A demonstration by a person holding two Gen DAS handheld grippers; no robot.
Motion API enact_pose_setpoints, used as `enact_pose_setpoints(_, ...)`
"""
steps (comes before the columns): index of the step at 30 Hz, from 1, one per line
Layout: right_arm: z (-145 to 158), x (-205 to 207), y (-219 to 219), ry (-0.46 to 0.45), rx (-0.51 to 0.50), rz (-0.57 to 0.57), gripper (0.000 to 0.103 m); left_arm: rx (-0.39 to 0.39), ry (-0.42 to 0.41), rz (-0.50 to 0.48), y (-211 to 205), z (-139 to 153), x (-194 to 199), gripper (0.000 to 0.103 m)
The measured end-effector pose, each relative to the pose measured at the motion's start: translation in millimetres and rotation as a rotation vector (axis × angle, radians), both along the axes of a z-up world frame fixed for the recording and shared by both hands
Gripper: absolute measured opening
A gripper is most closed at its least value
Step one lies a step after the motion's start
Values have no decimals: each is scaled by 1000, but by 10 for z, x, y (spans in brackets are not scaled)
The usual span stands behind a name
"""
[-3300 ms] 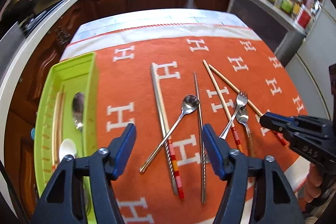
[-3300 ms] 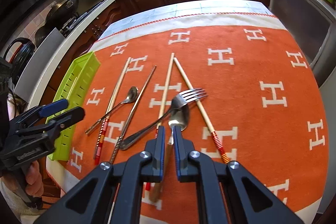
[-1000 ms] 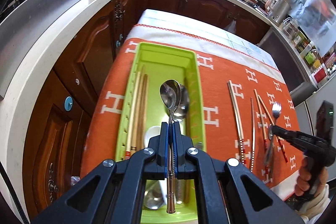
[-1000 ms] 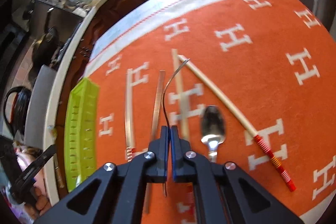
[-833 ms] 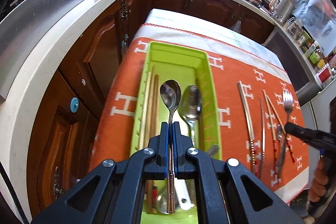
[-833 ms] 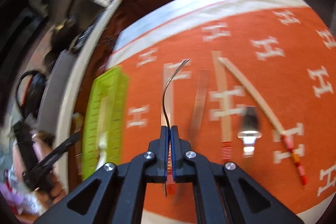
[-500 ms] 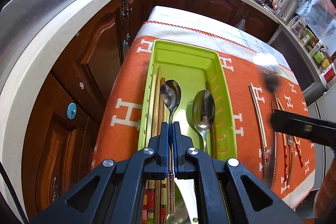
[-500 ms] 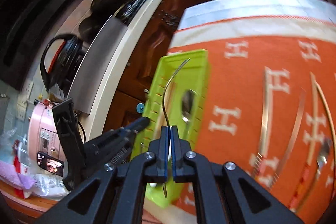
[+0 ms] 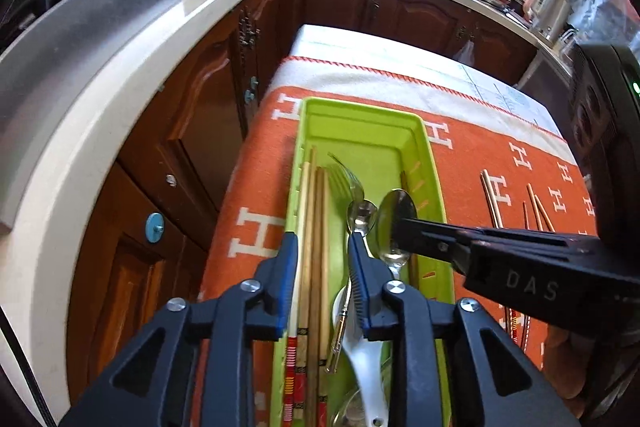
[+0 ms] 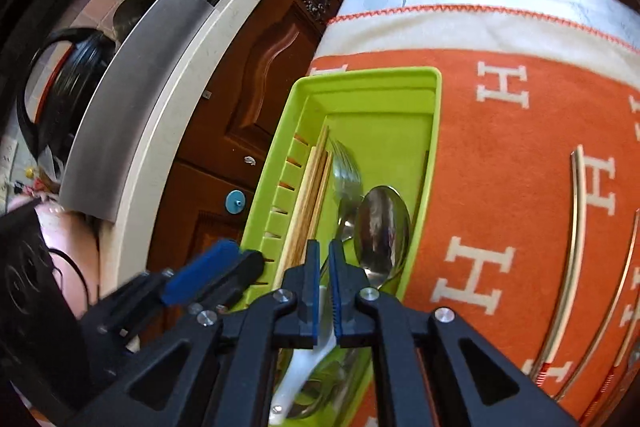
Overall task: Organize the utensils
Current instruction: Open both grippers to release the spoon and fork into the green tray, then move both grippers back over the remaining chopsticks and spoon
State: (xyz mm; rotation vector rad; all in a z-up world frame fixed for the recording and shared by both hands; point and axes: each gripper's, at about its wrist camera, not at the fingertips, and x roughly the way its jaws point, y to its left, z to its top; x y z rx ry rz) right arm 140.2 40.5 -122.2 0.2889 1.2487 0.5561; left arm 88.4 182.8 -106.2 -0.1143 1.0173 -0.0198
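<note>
Both your tools hover over the lime-green plastic tray point(image 9: 434, 187). Left tool point(image 9: 322, 247) and right tool point(image 10: 325, 267) have just parted, releasing the steel spoon point(image 9: 362, 217) and steel fork point(image 10: 346, 167) inside. Withdrawing carelessly could snag them.

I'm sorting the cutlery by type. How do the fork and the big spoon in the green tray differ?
The fork ends in slim tines, while the big spoon has a broad oval bowl. The fork lies nearer the wooden chopsticks; the big spoon lies nearer the opposite wall of the green tray. Both are shiny metal, heads toward the tray's far end.
</note>
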Motion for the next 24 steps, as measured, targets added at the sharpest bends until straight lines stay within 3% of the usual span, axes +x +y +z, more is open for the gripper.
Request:
enact_pose_setpoints(4, 75, -84, -66, -49, -46, 4, 7, 51, -19, 42, 37, 95, -100, 48)
enact_pose_setpoints(9, 132, -240, -183, -86, -88, 10, 7, 112, -42, 73, 35, 203, -249, 56)
enact_pose_setpoints(11, 161, -334, -244, -108, -117, 13, 7, 124, -53, 87, 31, 248, -318, 68)
enact_pose_setpoints(17, 253, -604, -463, -167, -162, 22, 7, 149, -88, 81, -131, 409, -509, 89)
enact_pose_setpoints(24, 334, -878, -1010, -221, -212, -31, 7, 156, -115, -5, -639, 508, -608, 92)
